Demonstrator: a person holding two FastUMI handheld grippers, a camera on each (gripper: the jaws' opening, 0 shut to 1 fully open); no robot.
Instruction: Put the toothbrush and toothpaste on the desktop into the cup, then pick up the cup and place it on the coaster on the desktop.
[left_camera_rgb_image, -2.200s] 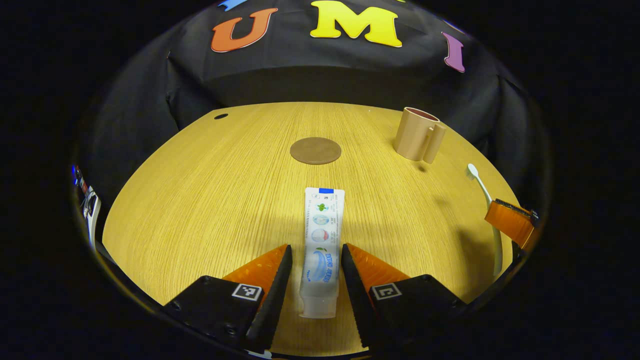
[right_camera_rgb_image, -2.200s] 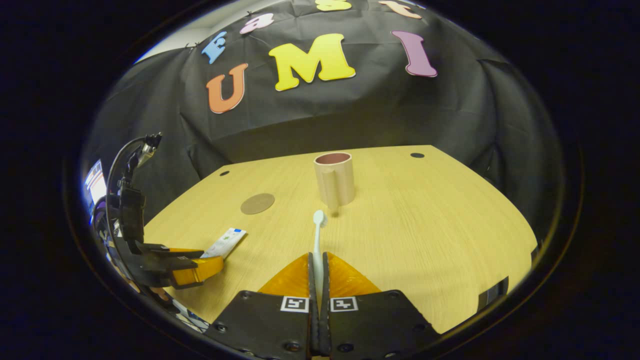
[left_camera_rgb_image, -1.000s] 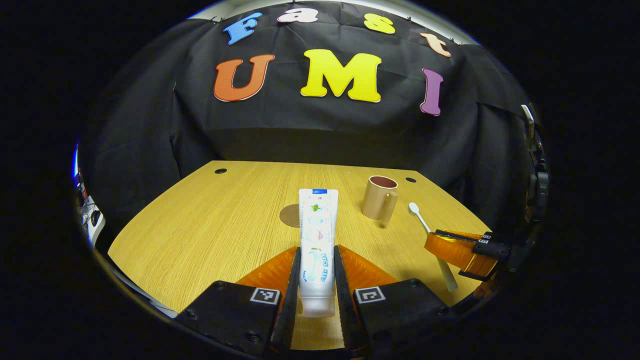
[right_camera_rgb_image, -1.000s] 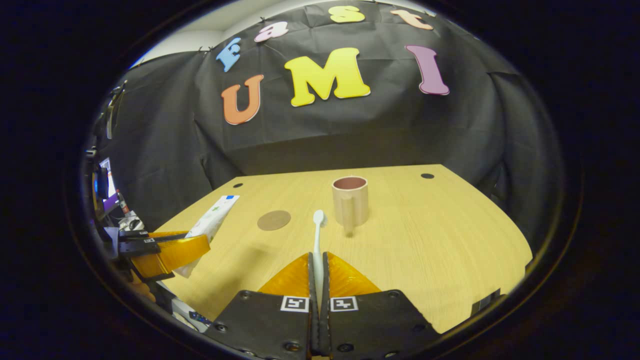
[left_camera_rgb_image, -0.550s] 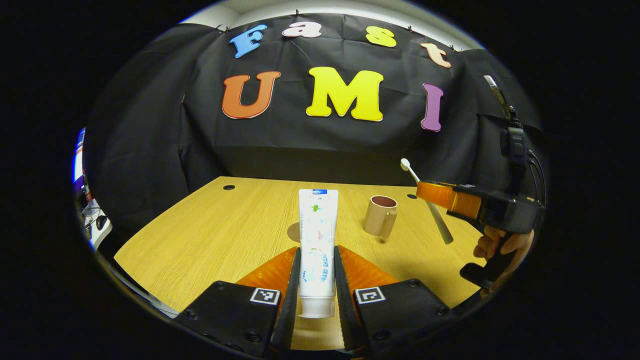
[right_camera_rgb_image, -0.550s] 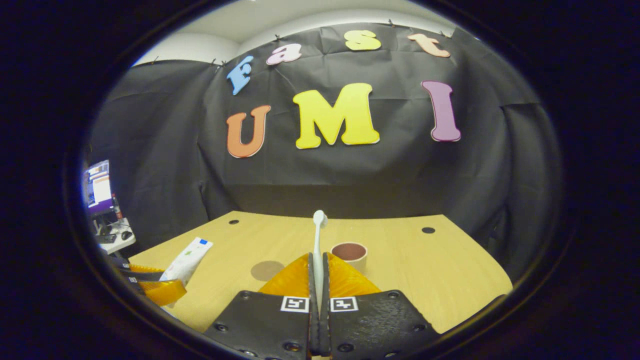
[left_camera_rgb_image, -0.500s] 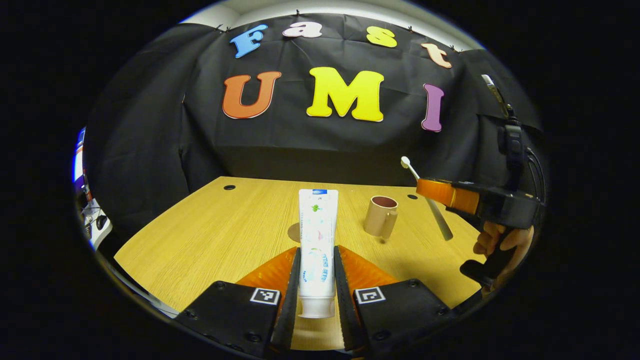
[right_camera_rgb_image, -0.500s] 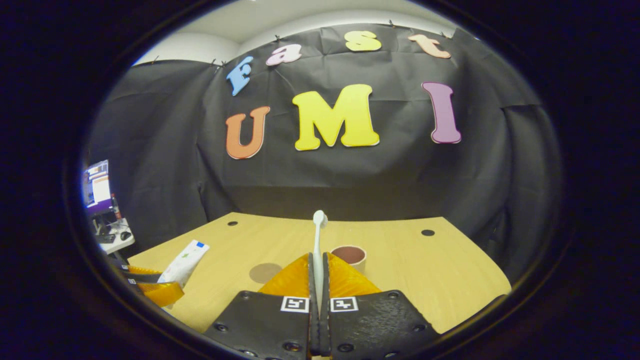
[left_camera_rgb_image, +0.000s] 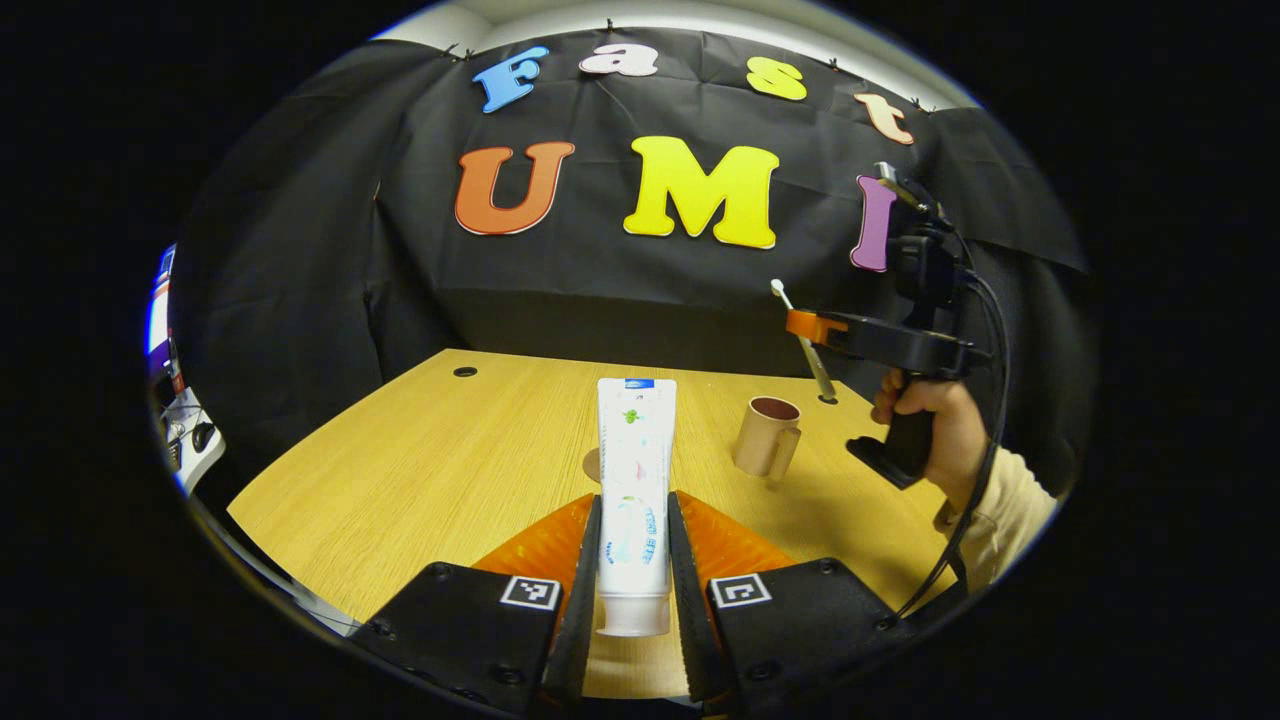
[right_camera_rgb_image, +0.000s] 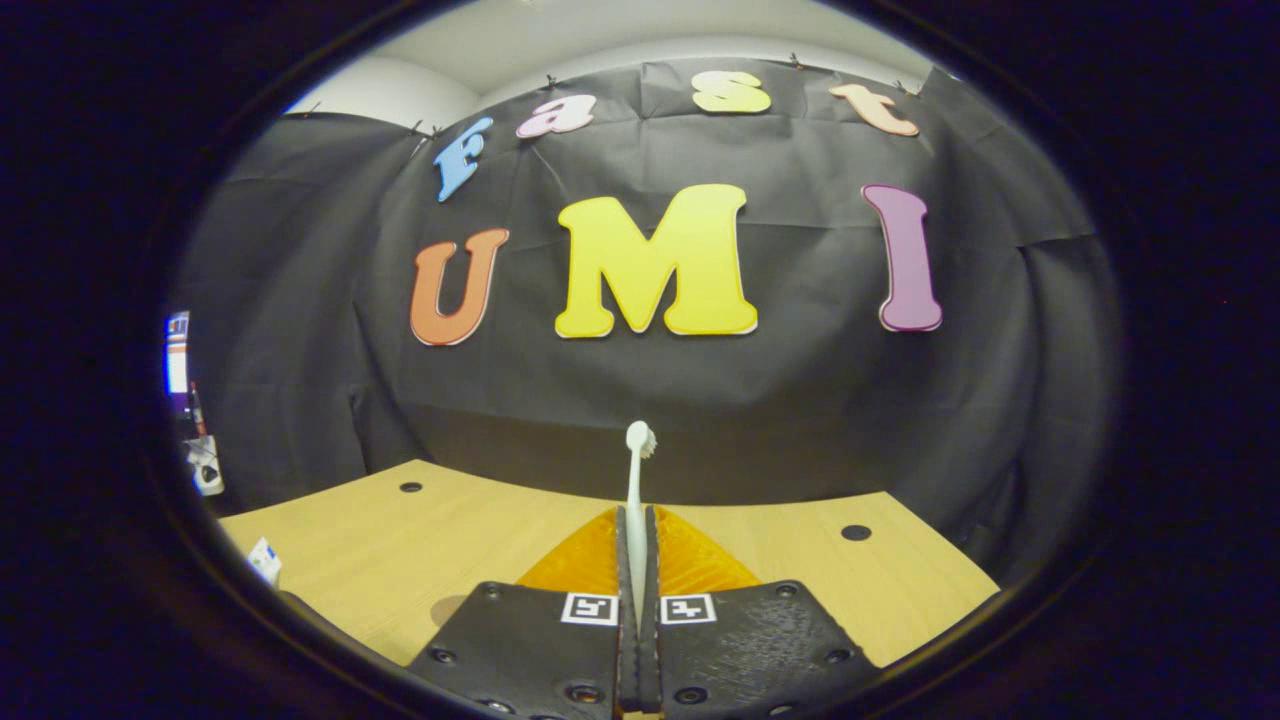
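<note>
The toothpaste (left_camera_rgb_image: 634, 470) stands clamped between the left gripper's (left_camera_rgb_image: 632, 560) fingers, cap nearest the camera. Beyond it, right, the cup (left_camera_rgb_image: 767, 437) sits on the table (left_camera_rgb_image: 420, 470). Above the cup, the right gripper (right_camera_rgb_image: 637, 545) pinches the toothbrush (right_camera_rgb_image: 636, 490).

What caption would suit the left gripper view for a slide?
Left gripper holds the toothpaste above the desk while the right gripper raises the toothbrush over the cup.

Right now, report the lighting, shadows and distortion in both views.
Left gripper view: even light, the cup casts a soft shadow on the desktop; fisheye bows its edges. Right gripper view: sharp toothbrush, dim wall, desktop edge curved.
</note>
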